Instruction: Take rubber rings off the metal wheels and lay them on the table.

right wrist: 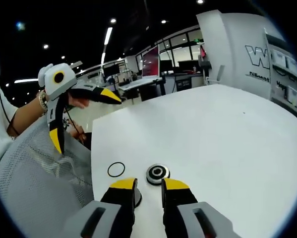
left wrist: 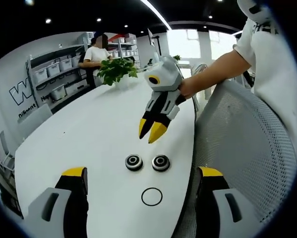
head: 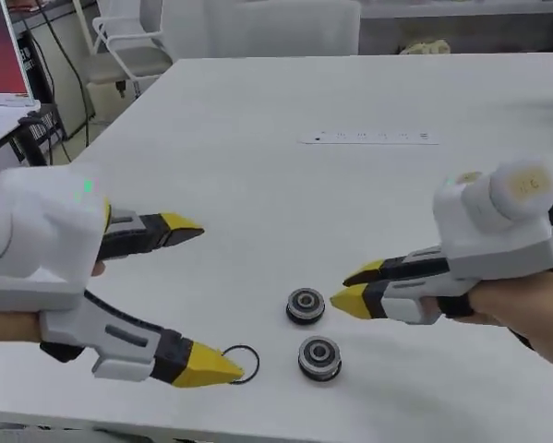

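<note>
2 metal wheels w/ dark rubber rims, shiny hubs: 1st wheel [head: 306, 305] just off R gripper [head: 343, 288] tips, 2nd wheel [head: 319, 358] beside it, nearer the person. 1 thin black rubber ring [head: 242, 363] lies flat at L gripper [head: 216, 300] lower tip. Table [head: 258, 138] edge close behind L gripper; open white top ahead of both. L jaws wide, empty; R jaws narrow, empty.
</note>
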